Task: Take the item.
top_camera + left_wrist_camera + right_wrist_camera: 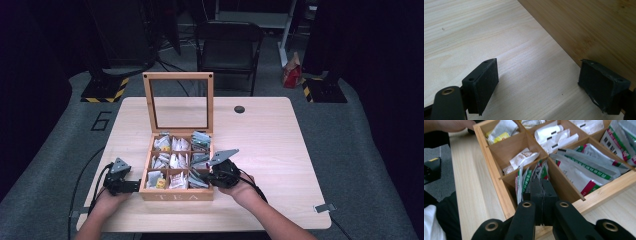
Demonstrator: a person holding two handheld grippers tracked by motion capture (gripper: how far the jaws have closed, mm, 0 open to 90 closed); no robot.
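A wooden tea box point(176, 195) with its glass lid point(178, 76) standing upright sits at the table's front middle. Its compartments hold paper and foil sachets. My right gripper point(206, 176) dips into the front right compartment point(509, 178). Its jaws point(541, 191) are pressed together on the edge of a green-and-white sachet point(543, 170) among others standing there. My left gripper point(132, 186) lies on the table against the box's left wall point(584, 27). It is open point(544, 83), and only bare tabletop lies between its pads point(486, 81).
The light wooden table point(270, 145) has a dark round hole point(239, 109) at the back right. A black folding chair point(227, 47) stands behind the table. A person's hand point(451, 124) rests near the box's far corner in the right gripper view.
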